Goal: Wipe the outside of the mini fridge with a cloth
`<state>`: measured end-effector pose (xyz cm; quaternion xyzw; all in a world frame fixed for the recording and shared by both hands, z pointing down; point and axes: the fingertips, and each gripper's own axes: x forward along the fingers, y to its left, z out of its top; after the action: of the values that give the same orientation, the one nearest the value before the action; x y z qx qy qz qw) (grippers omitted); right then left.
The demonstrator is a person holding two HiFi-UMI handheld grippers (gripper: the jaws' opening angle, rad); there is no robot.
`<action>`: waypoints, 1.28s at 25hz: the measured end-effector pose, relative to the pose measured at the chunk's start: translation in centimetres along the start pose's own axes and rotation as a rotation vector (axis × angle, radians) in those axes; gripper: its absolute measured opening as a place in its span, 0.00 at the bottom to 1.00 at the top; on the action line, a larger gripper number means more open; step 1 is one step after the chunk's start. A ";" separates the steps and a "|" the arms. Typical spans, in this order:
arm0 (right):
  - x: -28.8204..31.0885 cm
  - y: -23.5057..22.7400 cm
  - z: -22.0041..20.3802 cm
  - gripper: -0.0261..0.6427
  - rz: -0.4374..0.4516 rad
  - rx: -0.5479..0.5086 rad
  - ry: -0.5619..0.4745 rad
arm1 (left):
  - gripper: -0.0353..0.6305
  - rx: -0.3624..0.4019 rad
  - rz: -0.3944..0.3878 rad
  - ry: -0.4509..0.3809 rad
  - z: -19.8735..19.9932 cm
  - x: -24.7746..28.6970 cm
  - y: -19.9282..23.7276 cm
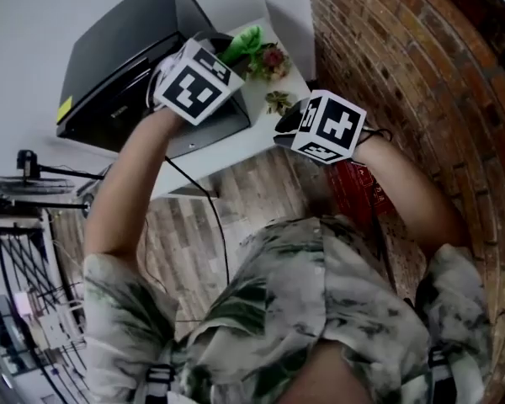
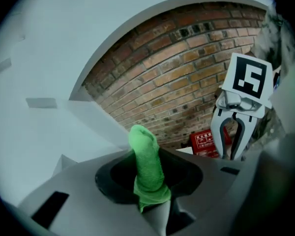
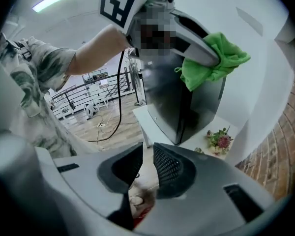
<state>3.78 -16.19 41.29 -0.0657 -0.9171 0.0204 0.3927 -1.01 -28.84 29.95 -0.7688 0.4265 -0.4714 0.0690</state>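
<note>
Wiping step: judged as at or just short of a stroke, since the cloth is up by the fridge's top corner.
Fridge (image 1: 126, 49): dark, upright on the white bench (image 1: 261, 116), and nothing lies on it.
Left gripper (image 1: 221, 55): raised level with the fridge's top, at its right-hand corner, with its fingers clamped on the cloth.
Cloth (image 1: 242, 40): green and bunched. It sticks out past the fingertips, and a fold hangs down over the fridge's upper corner in the right gripper view. Whether it presses on the fridge or only hangs in front of it I cannot tell.
Flowers (image 1: 269, 60): small bunch on the bench, just right of the fridge and below the cloth.
Right gripper (image 3: 147, 156): held lower and to the right of the fridge, apart from it. Its fingers are drawn nearly together with only a thin slit between, and they hold nothing.
Next move: probably to lay the cloth flat against one face of the fridge and draw it across or down with steady pressure. The flowers lie close under the stroke, so the sweep should stay clear of them.
</note>
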 end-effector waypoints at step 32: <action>1.4 -6.6 0.8 0.17 0.016 0.013 0.017 | 0.25 0.884 -0.545 1.059 -7.5 6.4 7.0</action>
<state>1.58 -22.50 42.34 -0.0705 -0.9130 0.0291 0.4008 -9.80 -35.65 34.76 -0.4179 -0.0329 -0.9071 0.0376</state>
